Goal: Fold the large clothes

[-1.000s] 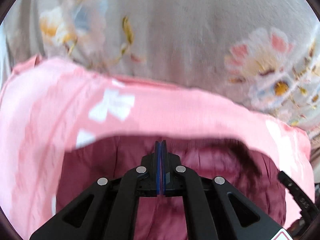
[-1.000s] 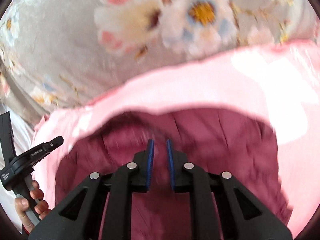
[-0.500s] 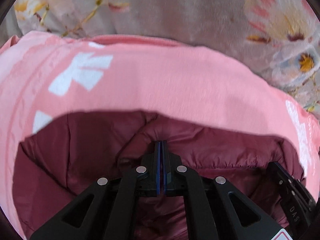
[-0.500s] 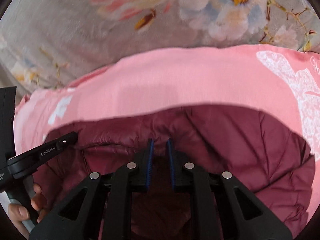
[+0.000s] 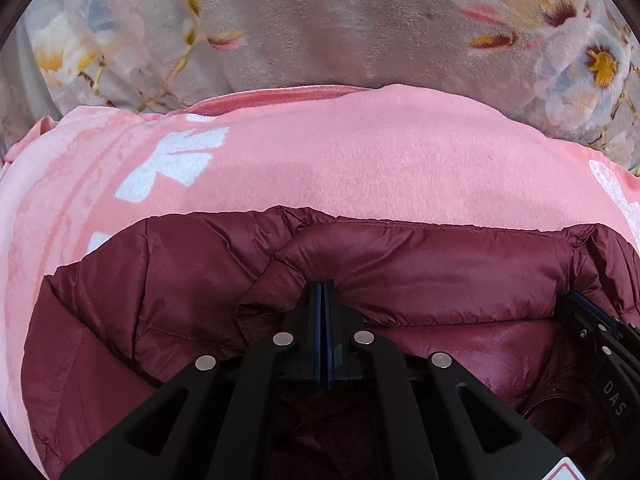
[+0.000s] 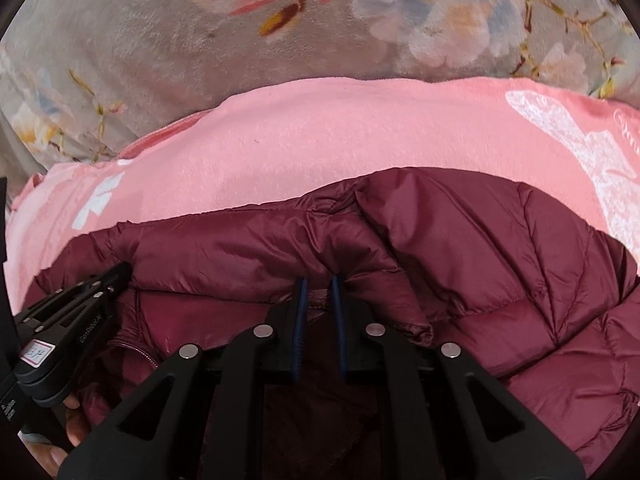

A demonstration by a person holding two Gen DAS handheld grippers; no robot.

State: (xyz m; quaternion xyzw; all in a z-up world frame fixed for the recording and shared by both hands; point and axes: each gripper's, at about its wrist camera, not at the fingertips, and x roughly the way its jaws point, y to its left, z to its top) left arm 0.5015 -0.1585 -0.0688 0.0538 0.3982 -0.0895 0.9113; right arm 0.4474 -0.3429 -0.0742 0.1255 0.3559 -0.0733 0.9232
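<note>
left gripper (image 5: 323, 286) clamps maroon jacket (image 5: 440, 264); right gripper (image 6: 319, 282) closing on it.

Puffer jacket (image 5: 420, 264) glossy maroon, quilted stitch lines, darker burgundy lining at frame bottom. Blanket (image 5: 360, 160) under it salmon pink, white bow print at left of frame, white lacy print far right, paler pink stripes lower left. Bedspread (image 5: 300, 20) across top grey-beige, pastel flowers: white-blue petals, yellow centres, pink-red streaks. Gripper (image 5: 324, 292) frames black, blue pads.
</note>
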